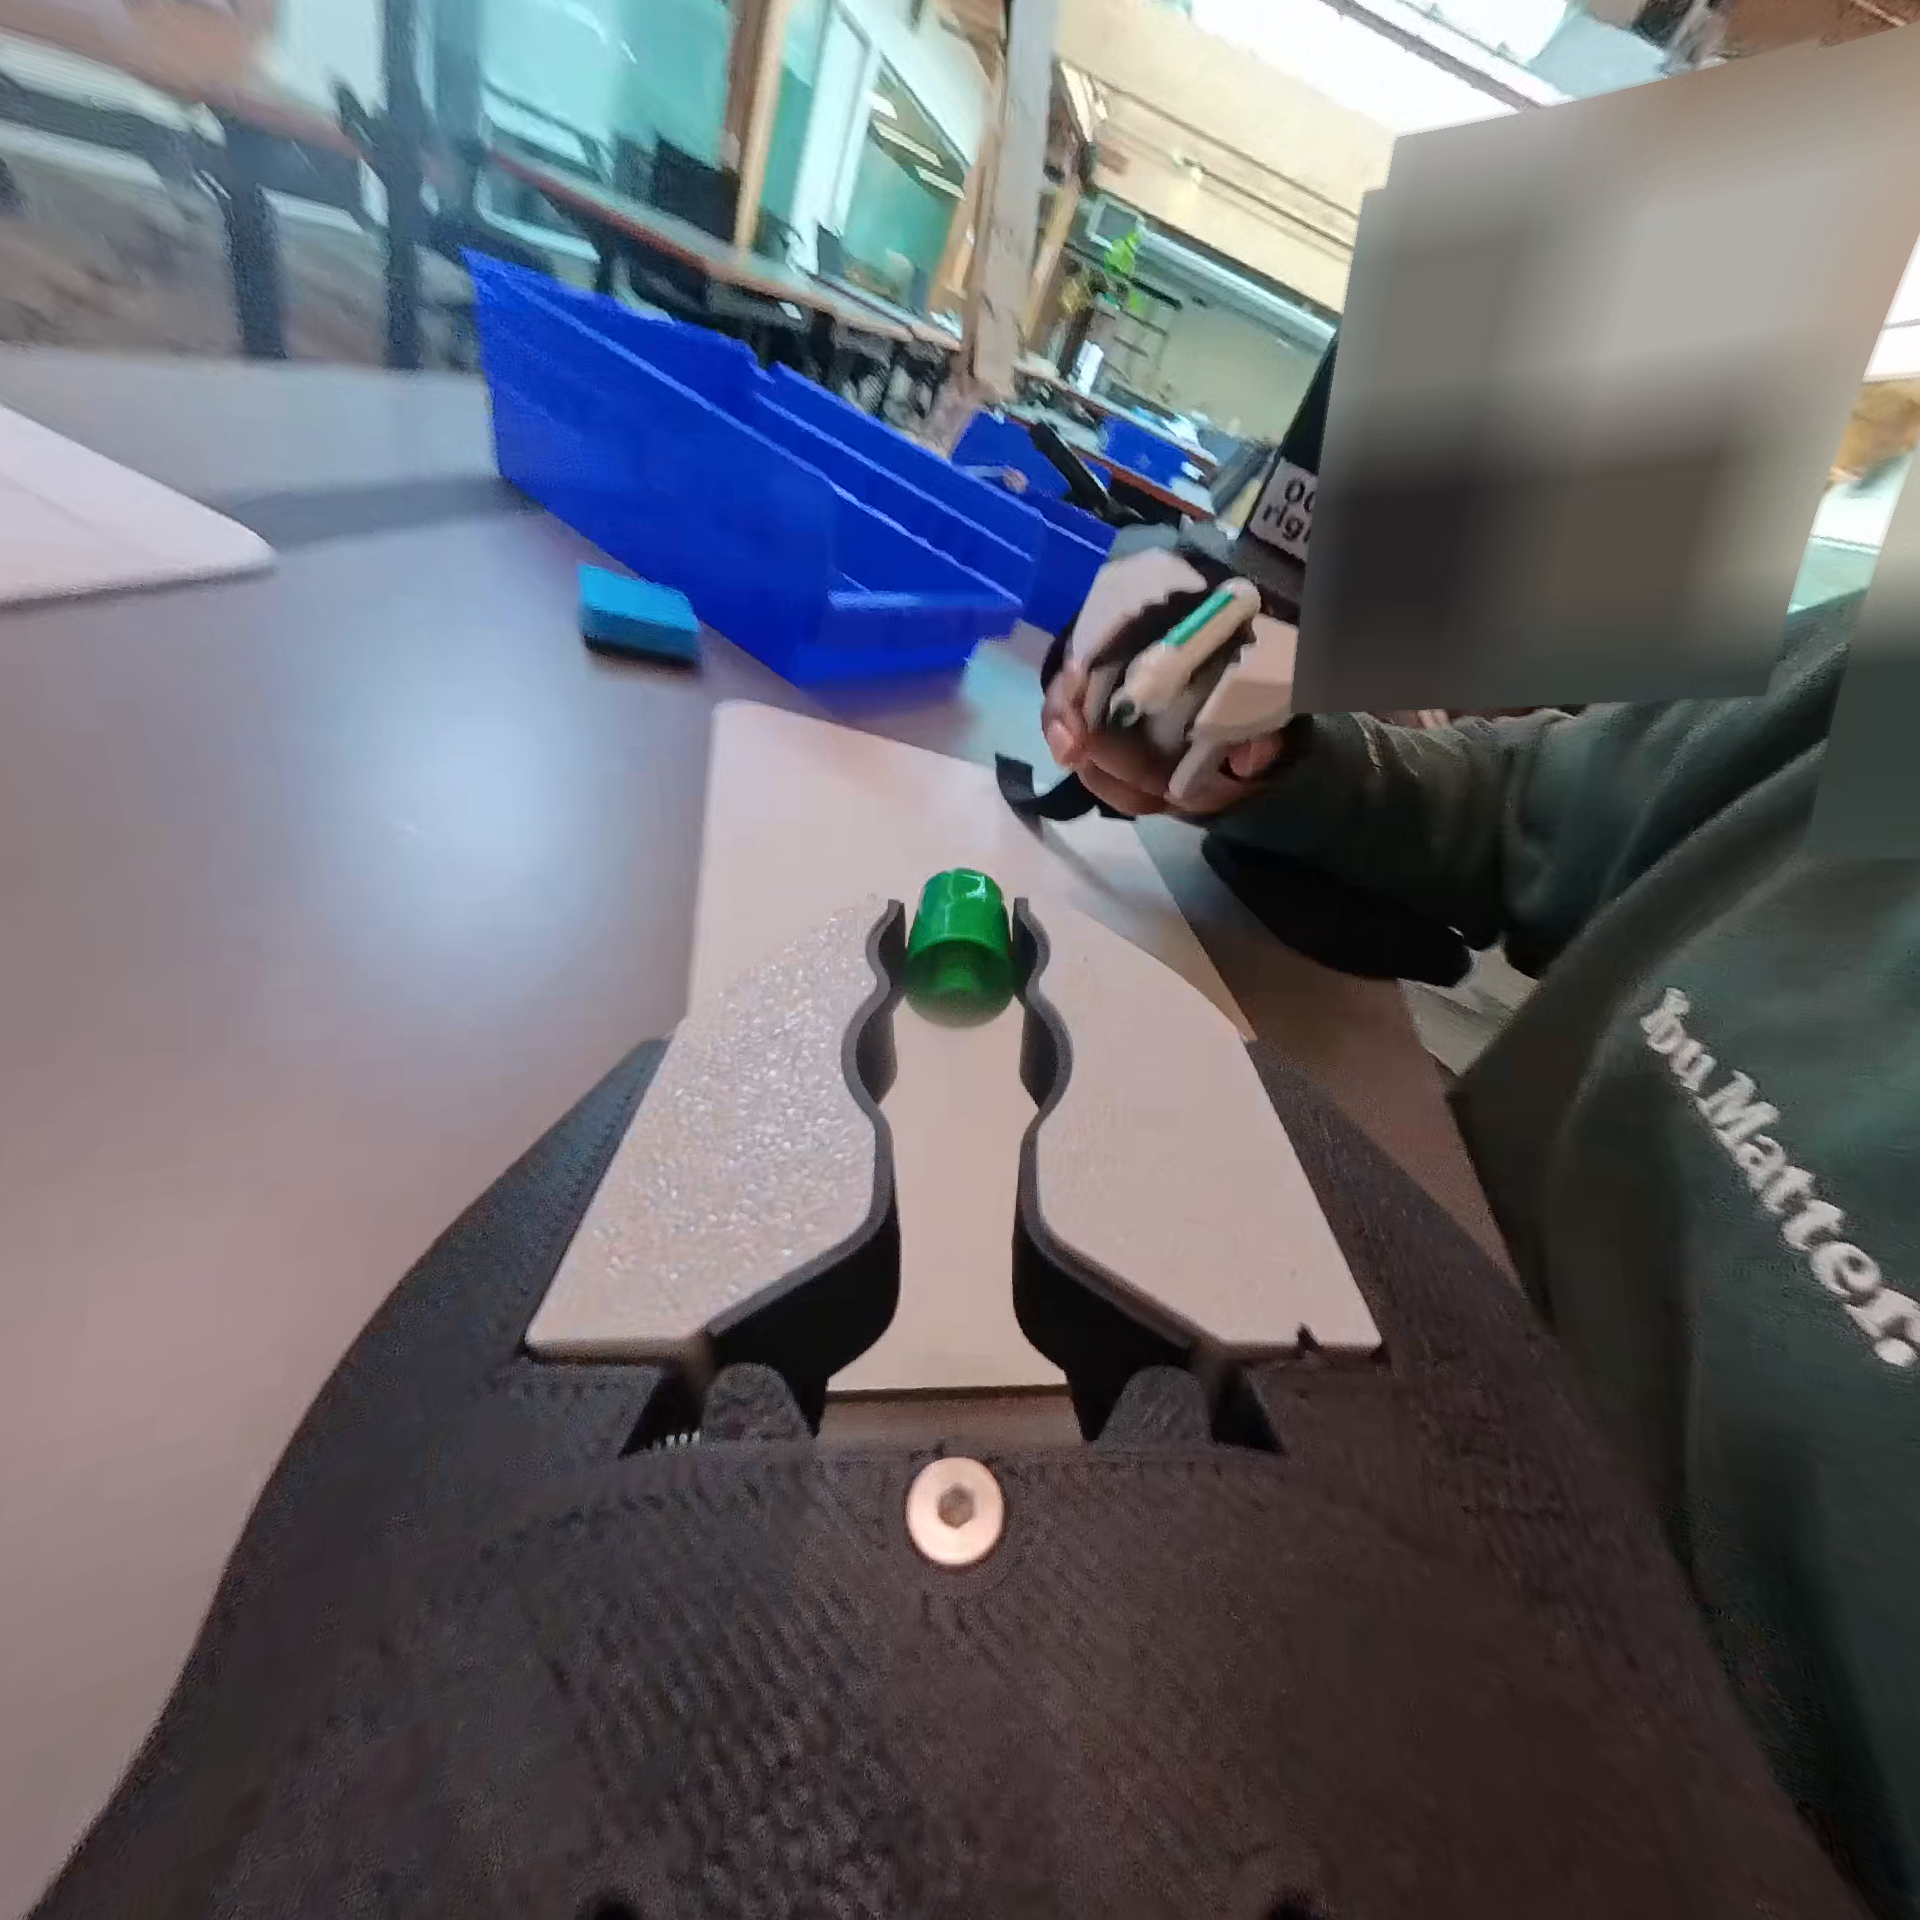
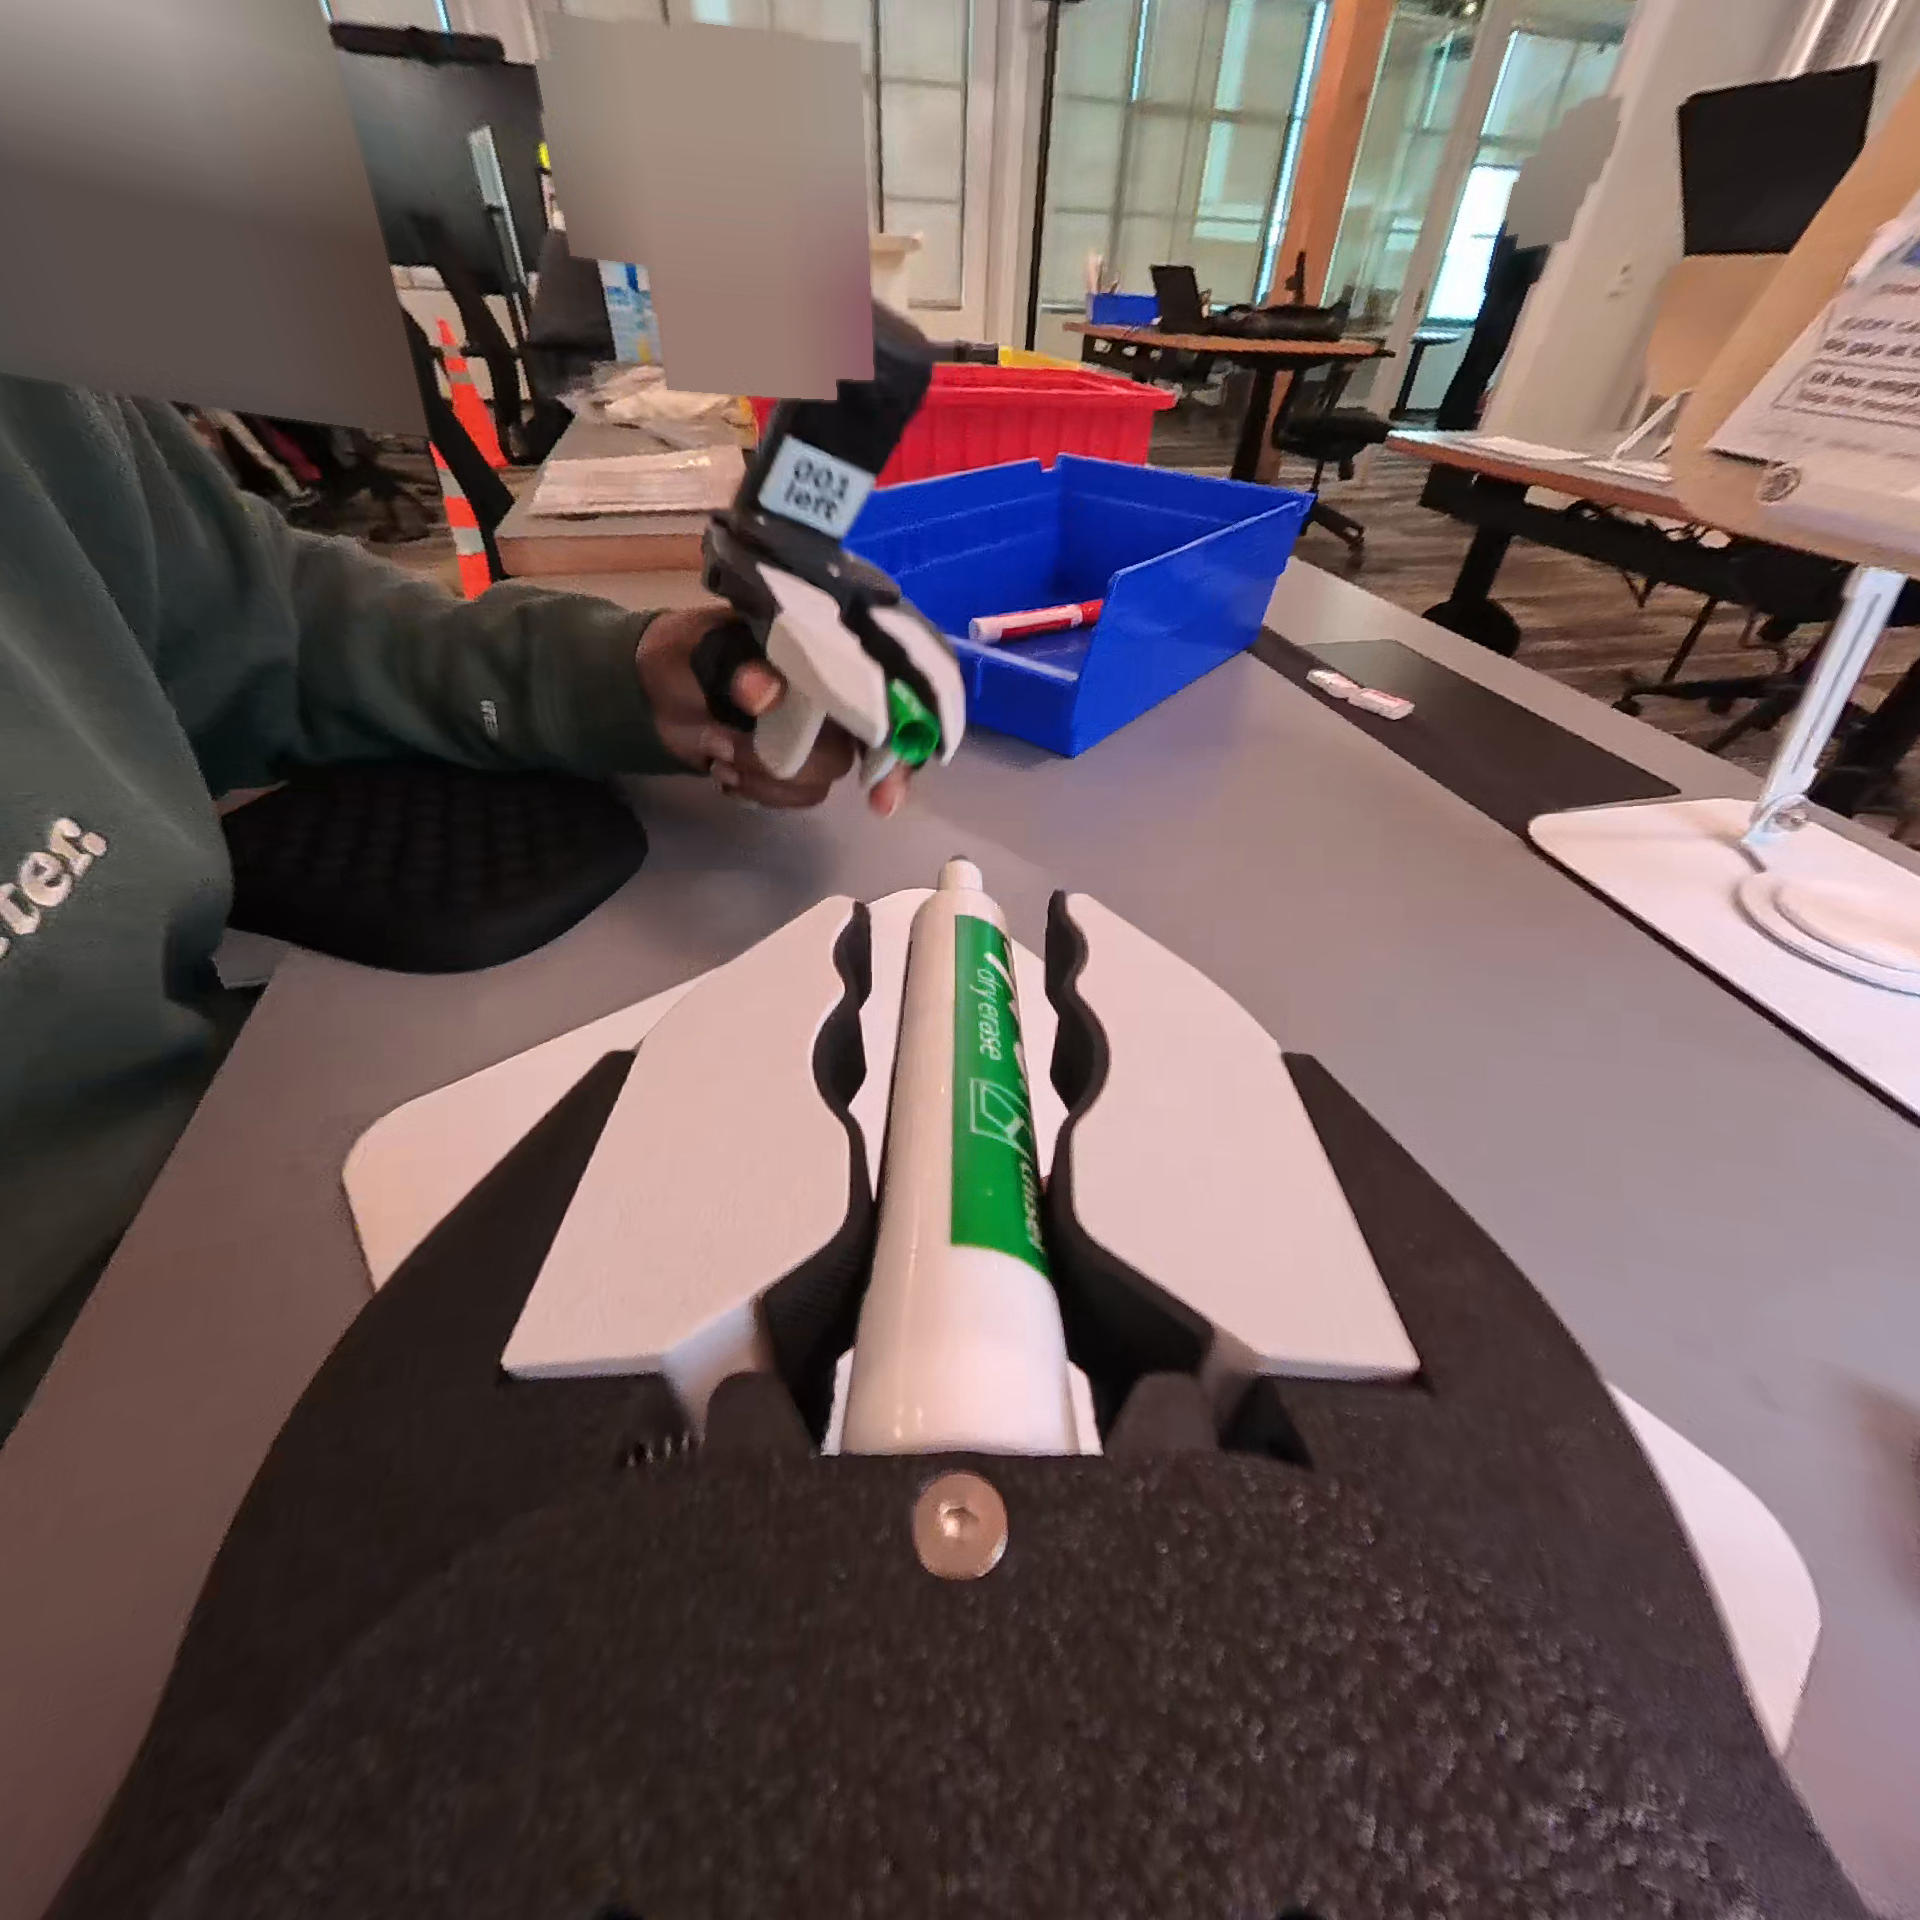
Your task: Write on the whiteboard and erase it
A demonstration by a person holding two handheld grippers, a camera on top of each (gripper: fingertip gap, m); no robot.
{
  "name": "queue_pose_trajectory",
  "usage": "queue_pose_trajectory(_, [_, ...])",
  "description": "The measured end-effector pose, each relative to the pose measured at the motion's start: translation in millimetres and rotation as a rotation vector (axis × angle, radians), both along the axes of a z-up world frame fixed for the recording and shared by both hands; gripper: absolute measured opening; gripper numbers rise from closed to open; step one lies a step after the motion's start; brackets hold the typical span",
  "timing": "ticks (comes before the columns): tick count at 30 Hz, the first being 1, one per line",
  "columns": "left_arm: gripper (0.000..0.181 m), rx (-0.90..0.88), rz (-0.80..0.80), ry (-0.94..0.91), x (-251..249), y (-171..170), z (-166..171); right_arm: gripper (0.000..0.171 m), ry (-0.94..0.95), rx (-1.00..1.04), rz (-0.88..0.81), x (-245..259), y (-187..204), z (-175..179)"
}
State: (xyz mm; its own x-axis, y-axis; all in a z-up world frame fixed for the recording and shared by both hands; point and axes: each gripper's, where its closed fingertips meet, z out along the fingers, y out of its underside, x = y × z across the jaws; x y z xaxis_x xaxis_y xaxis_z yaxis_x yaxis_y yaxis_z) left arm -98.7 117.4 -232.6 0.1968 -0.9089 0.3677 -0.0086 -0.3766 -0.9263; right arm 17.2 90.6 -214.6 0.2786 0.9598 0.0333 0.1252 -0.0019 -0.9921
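My right gripper (image 2: 958,912) is shut on a white marker with a green label (image 2: 971,1101). Its bare tip (image 2: 958,871) points forward, above the small whiteboard (image 2: 405,1174) on the grey table. My left gripper (image 1: 956,920) is shut on the marker's green cap (image 1: 956,951) and is held over the whiteboard (image 1: 810,810). The left gripper with the cap also shows in the right wrist view (image 2: 904,738), ahead and left of the marker tip. The right gripper with the marker shows in the left wrist view (image 1: 1164,665). A blue eraser (image 1: 636,615) lies on the table beyond the whiteboard.
Blue bins (image 1: 727,488) stand behind the eraser. One blue bin (image 2: 1081,582) holds a red marker (image 2: 1034,620). A white stand base (image 2: 1714,883) and a black mat (image 2: 1455,717) lie at the right. A black wrist pad (image 2: 416,862) lies under the person's left arm. My right fingertips sit around 12 centimeters from my left ones. Measured from the fingertips, the blue eraser (image 1: 636,615) is 25 centimeters or so from the right gripper and 30 centimeters from the left.
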Motion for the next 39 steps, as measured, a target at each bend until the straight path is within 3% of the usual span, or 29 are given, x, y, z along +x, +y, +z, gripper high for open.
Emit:
queue_pose_trajectory(8, [0.02, 0.254, 0.244, 0.035, -28, 20, 16, 0.034, -0.02, -0.07, -0.066, 11, 14, -14])
queue_pose_trajectory(20, [0.02, 0.319, 0.241, 0.167, -29, 14, -8, 0.034, -0.087, -0.07, -0.09, 8, 21, -30])
queue_pose_trajectory(30, [0.02, 0.268, 0.301, 0.133, -40, 28, -11, 0.034, 0.031, -0.123, -0.07, 7, 25, -22])
queue_pose_trajectory(39, [0.02, 0.197, 0.311, 0.087, -44, 35, -17, 0.034, -0.137, -0.124, -0.028, -9, 15, -39])
